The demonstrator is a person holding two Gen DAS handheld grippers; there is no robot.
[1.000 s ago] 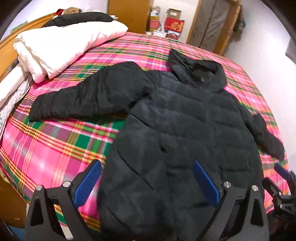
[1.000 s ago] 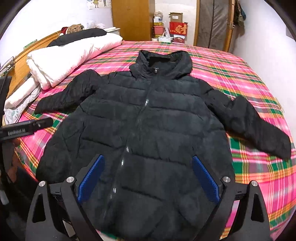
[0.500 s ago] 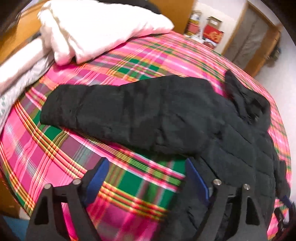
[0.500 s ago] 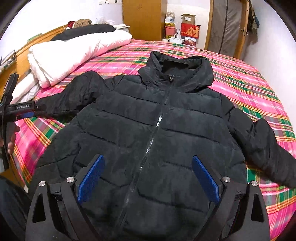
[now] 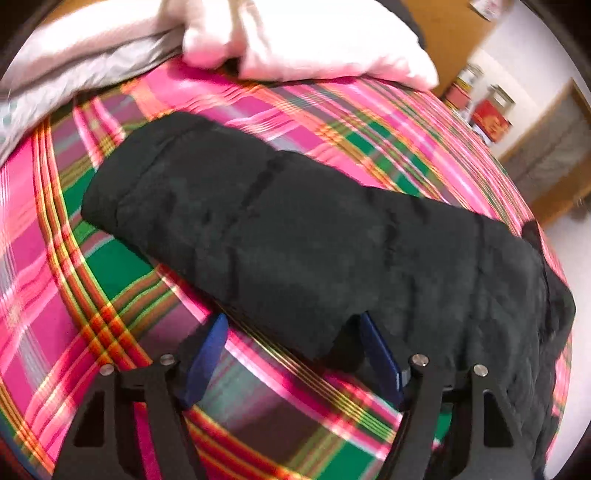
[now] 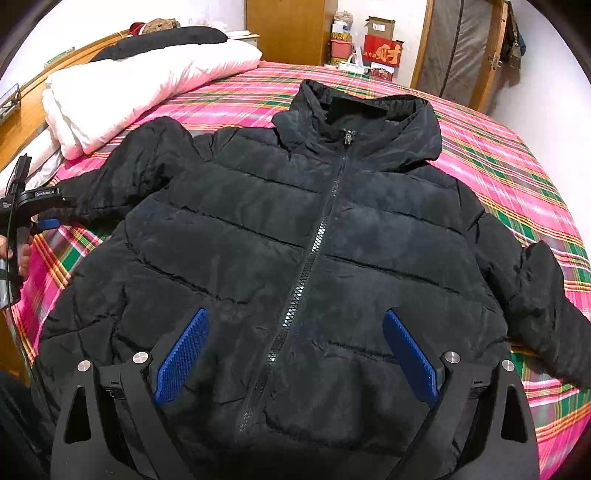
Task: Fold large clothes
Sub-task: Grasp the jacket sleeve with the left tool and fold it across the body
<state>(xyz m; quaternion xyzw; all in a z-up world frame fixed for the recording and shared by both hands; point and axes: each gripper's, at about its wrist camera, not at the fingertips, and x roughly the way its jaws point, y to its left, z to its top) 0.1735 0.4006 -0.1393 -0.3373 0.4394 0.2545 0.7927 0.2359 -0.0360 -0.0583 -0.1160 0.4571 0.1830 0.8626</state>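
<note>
A black puffer jacket [image 6: 258, 240] lies face up and zipped on the plaid bedspread [image 6: 498, 166], hood towards the far side. Its left sleeve [image 5: 258, 229] stretches across the left wrist view. My left gripper [image 5: 295, 354] sits low over that sleeve's near edge. Its jaws are closing, with the edge of the sleeve between the blue pads [image 5: 207, 354], and the pads are not pressing on it. In the right wrist view the left gripper [image 6: 55, 208] shows at the far left, by the cuff. My right gripper [image 6: 295, 358] hangs open over the jacket's lower front, holding nothing.
A white folded duvet [image 6: 129, 96] and a dark pillow [image 6: 173, 38] lie along the wooden headboard [image 6: 22, 122] on the left. A wardrobe [image 6: 284, 29], boxes [image 6: 380, 51] and a door stand beyond the bed. The other sleeve [image 6: 546, 302] reaches towards the right bed edge.
The left gripper swung from the jacket's body over to the left sleeve, dropped close to it and rolled, and its jaws narrowed. The right gripper moved in a little closer over the jacket.
</note>
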